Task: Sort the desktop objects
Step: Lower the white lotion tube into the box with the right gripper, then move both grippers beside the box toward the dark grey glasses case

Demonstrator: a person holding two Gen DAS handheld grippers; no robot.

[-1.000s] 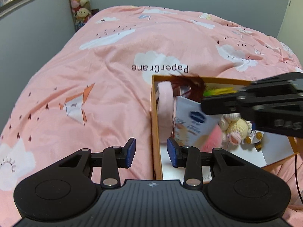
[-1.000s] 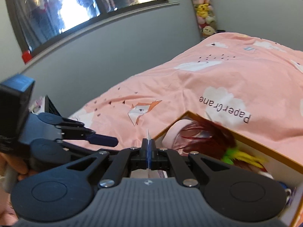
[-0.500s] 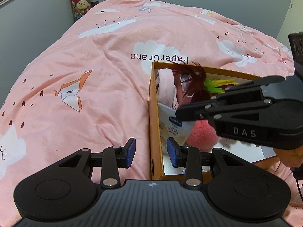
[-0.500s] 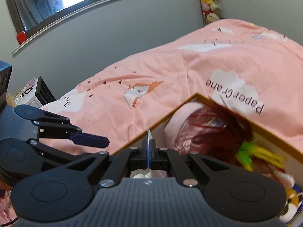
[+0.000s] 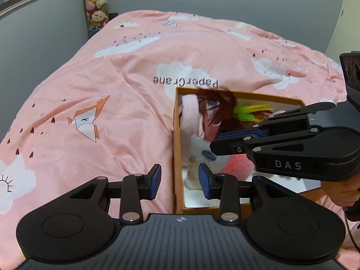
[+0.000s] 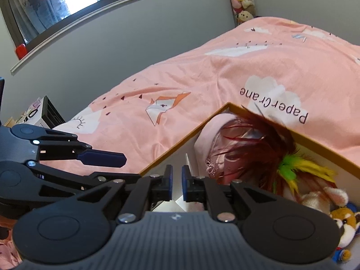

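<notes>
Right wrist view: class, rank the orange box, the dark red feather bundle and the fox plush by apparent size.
1. orange box
2. dark red feather bundle
3. fox plush, though it is cut off by the frame's edge, so its rank is unsure.

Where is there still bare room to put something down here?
The pink duvet left of the orange box is bare all the way to the grey wall. Inside the box only the white floor near its front corner looks free; feathers, plush toys and the right gripper crowd the rest.
</notes>
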